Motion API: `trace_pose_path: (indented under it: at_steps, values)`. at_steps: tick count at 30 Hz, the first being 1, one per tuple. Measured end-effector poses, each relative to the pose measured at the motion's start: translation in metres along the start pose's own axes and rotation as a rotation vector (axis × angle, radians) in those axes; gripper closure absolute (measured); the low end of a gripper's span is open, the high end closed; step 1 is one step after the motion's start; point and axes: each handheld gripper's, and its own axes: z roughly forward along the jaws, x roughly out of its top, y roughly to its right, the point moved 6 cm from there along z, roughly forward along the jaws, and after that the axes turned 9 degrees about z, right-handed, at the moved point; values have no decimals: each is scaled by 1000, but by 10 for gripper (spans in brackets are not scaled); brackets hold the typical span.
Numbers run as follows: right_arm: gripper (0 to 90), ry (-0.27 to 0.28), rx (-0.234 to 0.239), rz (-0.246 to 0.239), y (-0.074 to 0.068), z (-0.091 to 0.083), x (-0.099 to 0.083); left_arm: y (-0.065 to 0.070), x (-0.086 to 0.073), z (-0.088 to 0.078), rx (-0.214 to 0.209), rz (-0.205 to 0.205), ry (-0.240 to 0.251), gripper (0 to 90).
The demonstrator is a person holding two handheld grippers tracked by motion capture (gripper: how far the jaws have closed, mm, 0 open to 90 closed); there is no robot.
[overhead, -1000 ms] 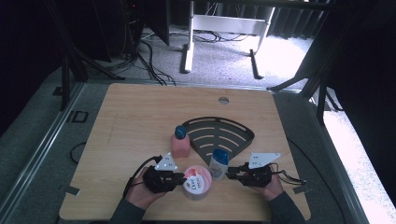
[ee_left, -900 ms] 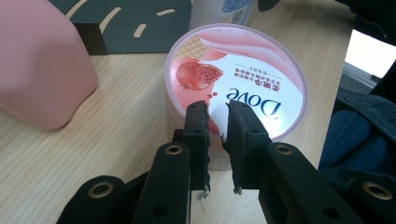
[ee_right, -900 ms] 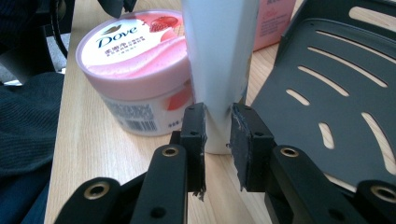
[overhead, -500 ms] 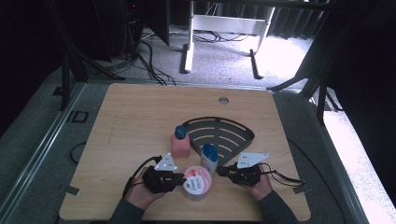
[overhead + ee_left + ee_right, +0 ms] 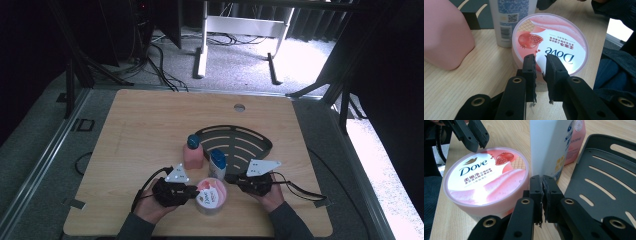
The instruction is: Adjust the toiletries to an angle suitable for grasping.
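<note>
Tub (image 5: 210,197) of Dove cream sits at the near middle of the table (image 5: 150,125) in the high view, between left gripper (image 5: 187,192) and right gripper (image 5: 235,182); white bottle (image 5: 217,164) and pink bottle (image 5: 193,152) stand just beyond it, beside the black tray (image 5: 250,145).

Left gripper view: we see the jaws drawn narrow, nothing between them, tips just at the tub's (image 5: 550,47) near rim.

Right gripper view: jaws have just been closing and now meet, empty, against the white bottle (image 5: 549,147), tub (image 5: 486,180) to their left.
</note>
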Motion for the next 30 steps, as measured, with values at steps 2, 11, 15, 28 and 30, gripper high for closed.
trace_pose_path:
  at_steps: [2, 11, 15, 28, 30]
  values:
    - [864, -5, 1, -7, 0, 2, 3, 0, 0, 0, -5, 1, 3, 775]
    - [862, -23, 32, -46, -4, 18, 20, -1, 0, 0, -4, 1, 8, 745]
    - [879, -28, 26, -54, -2, 18, 20, -2, 2, -2, -2, -8, 31, 739]
    - [900, -44, 41, -44, 2, 29, 24, -7, 4, -3, 18, -23, 55, 738]
    - [899, -47, 44, -50, 2, 33, 25, -8, 4, -3, 22, -19, 52, 738]
